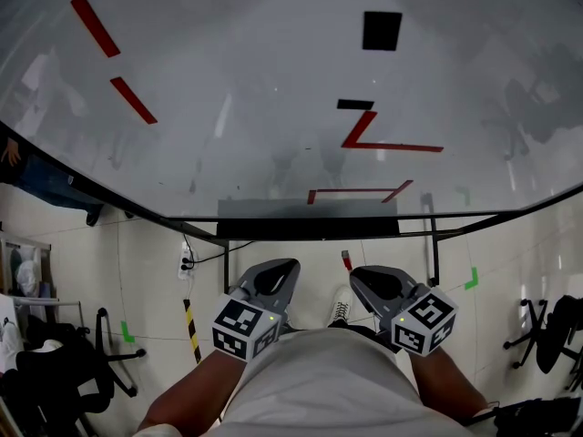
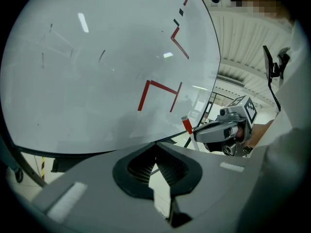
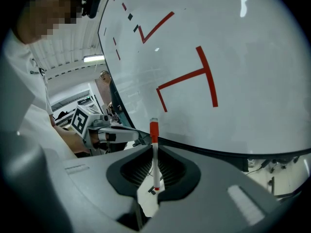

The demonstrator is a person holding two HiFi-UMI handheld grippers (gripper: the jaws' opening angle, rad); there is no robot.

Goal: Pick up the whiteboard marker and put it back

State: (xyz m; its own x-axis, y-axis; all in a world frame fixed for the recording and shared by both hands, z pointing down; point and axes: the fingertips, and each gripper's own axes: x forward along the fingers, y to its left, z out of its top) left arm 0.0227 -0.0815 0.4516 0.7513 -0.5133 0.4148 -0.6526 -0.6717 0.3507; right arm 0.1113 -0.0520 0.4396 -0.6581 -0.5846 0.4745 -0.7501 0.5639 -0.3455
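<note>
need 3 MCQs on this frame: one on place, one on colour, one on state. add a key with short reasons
1. The black square on the whiteboard sits:
A) above the red Z-shaped mark
B) below it
C) level with it, to its left

2. The protruding end of the whiteboard marker is:
A) blue
B) red
C) green

3. The right gripper is:
A) wide open and empty
B) shut on the whiteboard marker
C) out of view

Key: 1 A, the head view shows it higher on the board. 2 B, a red end sticks out past the jaws. 3 B, the jaws close on its white barrel.
</note>
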